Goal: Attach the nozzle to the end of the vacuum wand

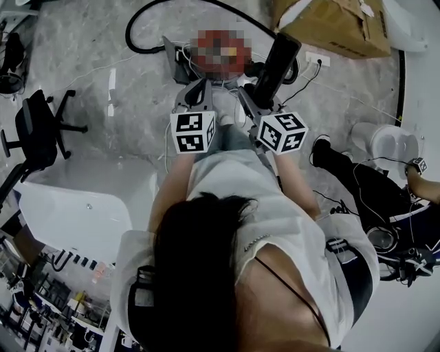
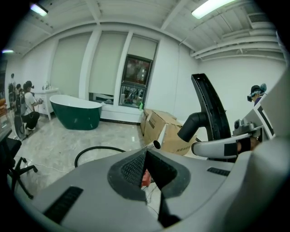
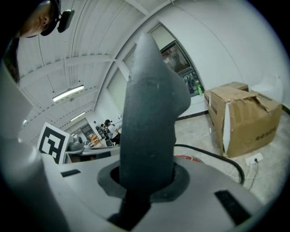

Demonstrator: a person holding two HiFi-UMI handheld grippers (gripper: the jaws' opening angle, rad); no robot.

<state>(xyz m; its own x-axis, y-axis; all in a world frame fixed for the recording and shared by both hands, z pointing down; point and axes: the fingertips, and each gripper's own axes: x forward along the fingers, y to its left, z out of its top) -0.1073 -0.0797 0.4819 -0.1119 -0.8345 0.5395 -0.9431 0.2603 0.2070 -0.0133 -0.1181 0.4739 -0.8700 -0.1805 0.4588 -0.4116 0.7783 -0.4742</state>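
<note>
My right gripper (image 1: 259, 95) (image 3: 147, 179) is shut on the black vacuum nozzle (image 1: 278, 58) (image 3: 149, 108), which stands up from the jaws. The left gripper view shows the same nozzle (image 2: 209, 106) with its black elbow, held at the right. My left gripper (image 1: 198, 89) (image 2: 145, 156) is shut, with nothing visible between its pads. Just past its tips shows the open silver end of the wand (image 2: 156, 144); whether it touches the jaws I cannot tell. The two grippers are side by side in front of the person, above the red vacuum body, which is partly hidden.
A black hose (image 1: 148, 14) loops on the marble floor. A cardboard box (image 1: 337, 24) and a power strip (image 1: 317, 60) lie at the far right. An office chair (image 1: 38, 127) stands left, a white bucket (image 1: 385, 141) right, and a green bathtub (image 2: 74, 111) by the far wall.
</note>
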